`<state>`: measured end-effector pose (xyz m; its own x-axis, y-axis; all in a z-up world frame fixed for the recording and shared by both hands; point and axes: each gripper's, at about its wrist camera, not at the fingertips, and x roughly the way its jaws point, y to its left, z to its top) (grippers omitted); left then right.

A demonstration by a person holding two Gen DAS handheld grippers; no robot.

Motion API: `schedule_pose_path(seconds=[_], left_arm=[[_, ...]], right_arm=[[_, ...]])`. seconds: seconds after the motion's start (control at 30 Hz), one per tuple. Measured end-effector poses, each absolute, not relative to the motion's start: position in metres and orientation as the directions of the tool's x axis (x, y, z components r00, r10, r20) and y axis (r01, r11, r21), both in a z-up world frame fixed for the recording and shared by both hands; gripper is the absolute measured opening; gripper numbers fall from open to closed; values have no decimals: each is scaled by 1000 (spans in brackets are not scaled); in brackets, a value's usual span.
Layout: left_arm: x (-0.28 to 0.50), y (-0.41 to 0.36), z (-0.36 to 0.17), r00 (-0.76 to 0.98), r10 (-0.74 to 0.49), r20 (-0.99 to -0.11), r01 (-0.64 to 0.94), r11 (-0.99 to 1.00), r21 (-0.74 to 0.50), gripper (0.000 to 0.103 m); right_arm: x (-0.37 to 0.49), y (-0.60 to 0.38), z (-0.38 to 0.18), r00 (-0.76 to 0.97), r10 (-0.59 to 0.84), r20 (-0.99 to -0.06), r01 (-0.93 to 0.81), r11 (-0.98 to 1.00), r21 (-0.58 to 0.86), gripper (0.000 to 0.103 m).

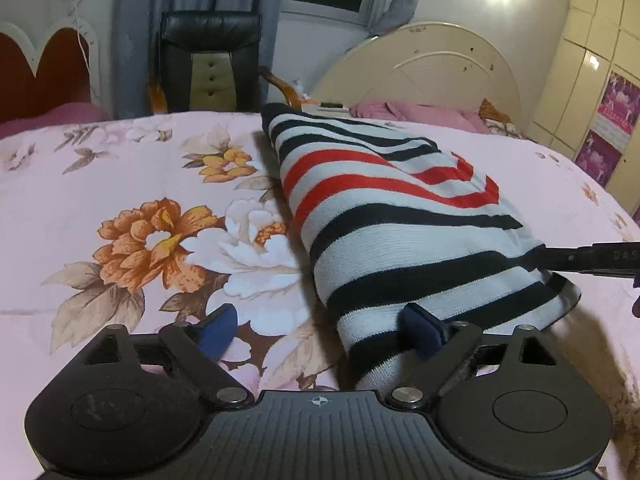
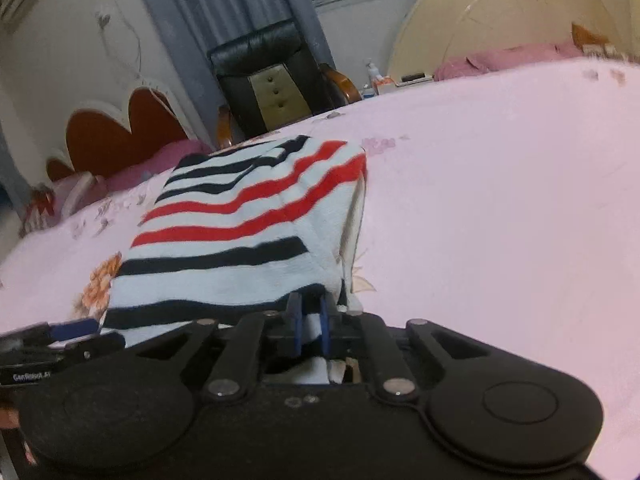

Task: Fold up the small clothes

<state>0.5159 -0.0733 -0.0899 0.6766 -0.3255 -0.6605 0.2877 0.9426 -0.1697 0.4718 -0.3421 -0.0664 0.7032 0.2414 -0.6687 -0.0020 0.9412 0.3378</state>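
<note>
A folded striped garment [image 1: 384, 216], white with navy and red stripes, lies on the pink floral bedsheet [image 1: 120, 200]. My left gripper [image 1: 320, 330] is open, its right blue finger [image 1: 420, 332] resting on the garment's near end and its left finger [image 1: 218, 328] on the sheet. My right gripper [image 2: 310, 320] is shut on the near edge of the garment [image 2: 240, 220]. The right gripper's black finger shows in the left wrist view [image 1: 584, 260] at the garment's right edge. The left gripper shows at the left edge of the right wrist view [image 2: 60, 332].
A black office chair [image 1: 208, 64] stands beyond the bed's far side. A cream headboard [image 1: 432, 64] and pink pillows [image 1: 420, 114] are at the far right. A red and white headboard [image 1: 44, 64] is at far left.
</note>
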Motion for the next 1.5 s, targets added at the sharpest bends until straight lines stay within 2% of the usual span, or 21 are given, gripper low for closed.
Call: schedule_pose_path(seconds=[0.07, 0.13, 0.17, 0.2, 0.27, 0.37, 0.43, 0.57, 0.7, 0.83, 0.93, 1.17, 1.37, 1.5], left_arm=[[516, -72, -85, 677, -329, -658, 299, 940, -162, 89], [515, -69, -77, 689, -346, -637, 309, 935, -175, 89], [518, -67, -76, 689, -360, -629, 307, 931, -197, 89], [523, -65, -75, 683, -378, -624, 304, 925, -228, 89], [536, -61, -76, 665, -420, -618, 291, 907, -304, 89], [556, -52, -83, 620, -522, -586, 247, 838, -486, 89], [568, -46, -90, 594, -577, -561, 205, 783, -588, 88], [584, -55, -98, 556, -581, -594, 212, 790, -575, 79], [598, -61, -111, 517, -614, -596, 211, 766, -607, 79], [612, -64, -117, 509, -645, -571, 208, 735, -645, 79], [622, -70, -118, 505, -650, -567, 225, 734, -641, 79], [627, -68, -118, 486, -662, -571, 256, 732, -631, 79], [630, -87, -111, 503, -612, -611, 304, 786, -538, 79], [628, -90, -109, 514, -588, -625, 318, 807, -497, 73]], right_arm=[[471, -343, -60, 697, 246, -674, -9, 942, 335, 11], [464, -347, -47, 721, 266, -640, -24, 932, 361, 14], [462, -352, -40, 737, 270, -619, -26, 927, 373, 24], [462, -359, -37, 751, 278, -600, -26, 919, 393, 38], [471, -372, -37, 746, 302, -594, -3, 893, 451, 53], [492, -393, -52, 728, 364, -581, 36, 826, 563, 56], [503, -403, -63, 712, 409, -571, 44, 786, 617, 62], [519, -410, -83, 665, 482, -570, 50, 733, 678, 62], [530, -406, -96, 604, 541, -585, 31, 718, 695, 61], [538, -400, -105, 572, 597, -563, -8, 690, 724, 54], [542, -398, -107, 570, 615, -545, -27, 677, 735, 54], [539, -413, -100, 577, 619, -533, -41, 673, 738, 53], [545, -400, -106, 583, 614, -532, -61, 686, 725, 54], [546, -383, -99, 590, 569, -573, -97, 755, 649, 50]])
